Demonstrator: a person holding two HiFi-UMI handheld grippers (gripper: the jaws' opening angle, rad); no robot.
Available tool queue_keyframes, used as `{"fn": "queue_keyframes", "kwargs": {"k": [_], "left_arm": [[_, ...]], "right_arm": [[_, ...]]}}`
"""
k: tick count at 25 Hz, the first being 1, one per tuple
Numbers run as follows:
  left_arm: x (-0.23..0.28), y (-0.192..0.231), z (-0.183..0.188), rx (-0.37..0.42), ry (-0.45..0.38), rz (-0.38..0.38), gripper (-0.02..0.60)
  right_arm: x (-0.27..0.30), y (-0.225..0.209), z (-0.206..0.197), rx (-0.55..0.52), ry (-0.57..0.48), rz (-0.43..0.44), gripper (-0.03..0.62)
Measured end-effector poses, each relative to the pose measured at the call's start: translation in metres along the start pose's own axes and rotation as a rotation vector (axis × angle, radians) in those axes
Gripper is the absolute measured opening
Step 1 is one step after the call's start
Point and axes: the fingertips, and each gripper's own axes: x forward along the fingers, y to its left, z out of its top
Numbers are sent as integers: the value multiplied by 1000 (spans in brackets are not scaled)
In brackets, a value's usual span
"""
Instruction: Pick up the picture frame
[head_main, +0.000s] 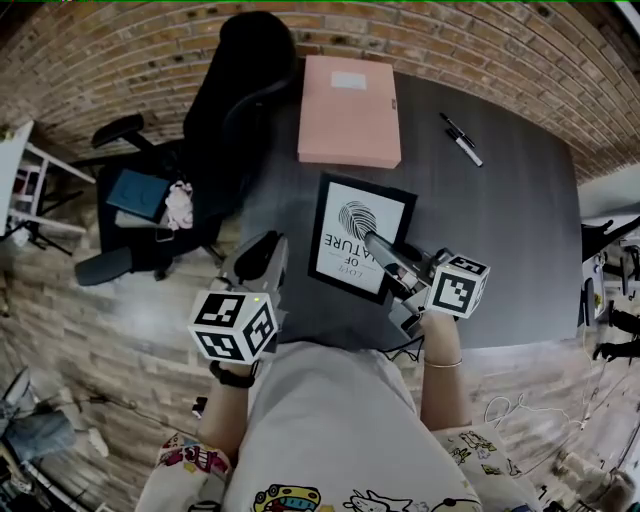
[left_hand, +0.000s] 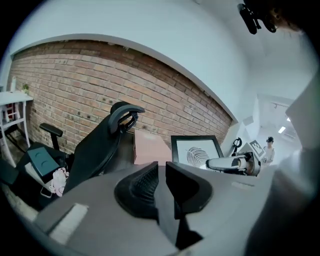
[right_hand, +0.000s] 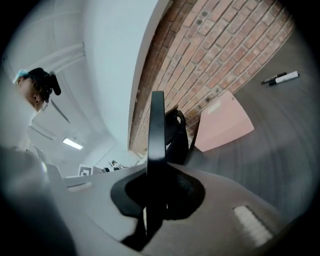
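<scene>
Above desk (head_main: 520, 230) | right gripper (head_main: 374, 242) pinching picture frame (head_main: 345, 232) edge; left gripper (head_main: 264, 252) slightly spread, empty

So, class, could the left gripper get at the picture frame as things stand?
Probably yes. The left gripper hangs empty beside the picture frame with nothing standing between them, and the right gripper clamps the frame only from the other side.
</scene>
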Motion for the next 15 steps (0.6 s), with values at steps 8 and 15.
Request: {"fn": "queue_keyframes", "kwargs": {"k": [8,15], "left_arm": [[-13,-23,21,128,-37,12,54],[-17,-34,30,216,-90,20,15]], "right_arm": [[-39,26,39,-166,-159,-80,14],[-70,33,53,-345,-240,-234,14]]}}
